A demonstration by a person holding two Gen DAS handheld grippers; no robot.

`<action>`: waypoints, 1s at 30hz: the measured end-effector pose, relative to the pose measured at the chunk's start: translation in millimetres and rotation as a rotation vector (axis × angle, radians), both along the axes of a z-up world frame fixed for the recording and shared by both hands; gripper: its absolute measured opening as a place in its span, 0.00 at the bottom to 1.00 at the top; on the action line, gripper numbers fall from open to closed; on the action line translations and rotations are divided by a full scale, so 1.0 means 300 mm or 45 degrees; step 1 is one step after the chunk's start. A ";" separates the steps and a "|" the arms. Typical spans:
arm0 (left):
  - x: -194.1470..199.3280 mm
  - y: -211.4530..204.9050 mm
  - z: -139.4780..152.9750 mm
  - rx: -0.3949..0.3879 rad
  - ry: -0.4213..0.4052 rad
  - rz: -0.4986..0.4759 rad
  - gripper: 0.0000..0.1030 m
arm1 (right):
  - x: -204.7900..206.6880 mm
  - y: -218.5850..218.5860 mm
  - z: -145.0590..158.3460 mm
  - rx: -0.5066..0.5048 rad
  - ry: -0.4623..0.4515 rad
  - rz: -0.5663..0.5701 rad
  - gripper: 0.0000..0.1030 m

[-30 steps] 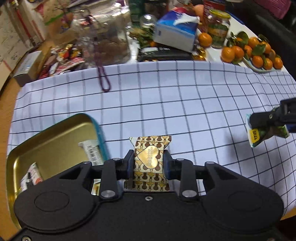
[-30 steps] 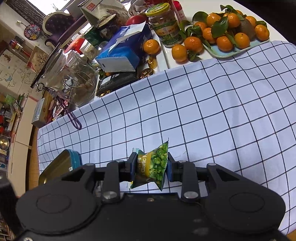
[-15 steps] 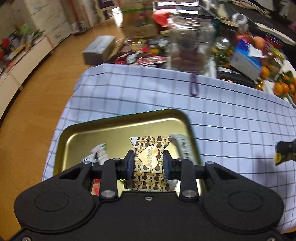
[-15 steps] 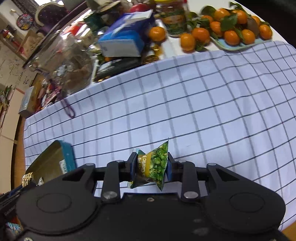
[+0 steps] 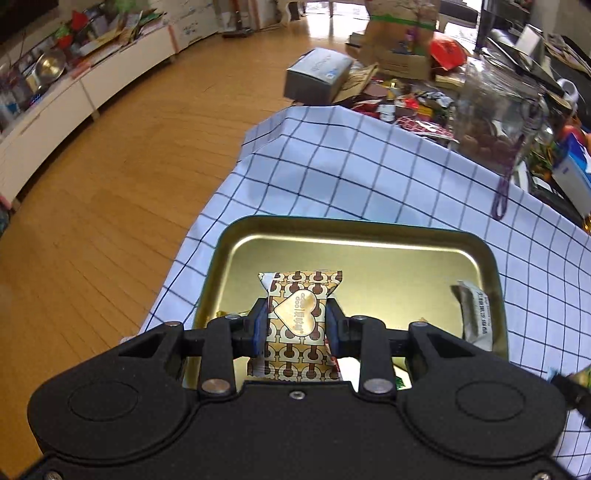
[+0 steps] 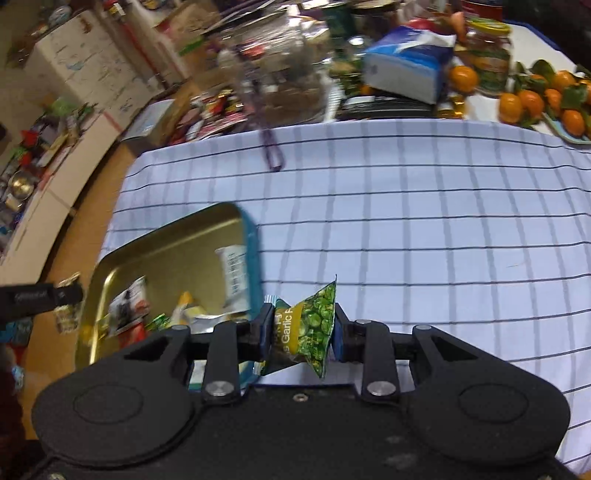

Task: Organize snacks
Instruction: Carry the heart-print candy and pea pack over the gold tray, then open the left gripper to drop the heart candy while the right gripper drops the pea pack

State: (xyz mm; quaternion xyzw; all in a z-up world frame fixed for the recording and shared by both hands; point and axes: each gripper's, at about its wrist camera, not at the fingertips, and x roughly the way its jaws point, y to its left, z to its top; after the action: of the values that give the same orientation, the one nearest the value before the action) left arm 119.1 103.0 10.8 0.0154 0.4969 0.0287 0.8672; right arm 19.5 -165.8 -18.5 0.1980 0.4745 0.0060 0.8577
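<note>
The left gripper, clamped on the brown heart-print candy, has swung from checked cloth to over the gold tray at frame centre; the right gripper, pinching the green pea packet, now nears the tray's right rim; both drops look imminent.

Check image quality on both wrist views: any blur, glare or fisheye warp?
Left wrist: sharp on the brown snack pack and gold tray; glare on the wood floor; grid lines on the checked cloth bow. Right wrist: motion blur smears the clutter and the oranges; green pea packet stays crisp.
</note>
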 end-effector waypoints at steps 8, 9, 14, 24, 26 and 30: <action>0.026 0.034 0.028 -0.084 -0.028 0.079 0.39 | 0.060 0.183 0.065 -0.056 -0.033 0.127 0.32; 0.030 0.028 0.032 -0.088 -0.034 0.080 0.39 | 0.077 0.203 0.082 -0.060 -0.045 0.138 0.32; 0.043 -0.005 0.048 -0.059 -0.078 0.082 0.40 | 0.188 0.312 0.180 -0.085 -0.121 0.209 0.32; 0.059 0.020 0.088 -0.041 -0.171 0.180 0.44 | 0.384 0.419 0.189 -0.124 -0.164 0.244 0.34; 0.066 0.037 0.085 -0.084 -0.153 0.200 0.44 | 0.404 0.428 0.176 -0.120 -0.159 0.250 0.35; 0.073 0.051 0.074 -0.102 -0.129 0.238 0.44 | 0.407 0.437 0.150 -0.134 -0.157 0.258 0.40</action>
State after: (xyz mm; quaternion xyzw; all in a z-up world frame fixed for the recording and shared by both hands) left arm 140.8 118.3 33.0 -0.0672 0.4525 0.0901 0.8847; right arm 141.5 -34.6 26.5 0.1030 0.4381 0.0797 0.8895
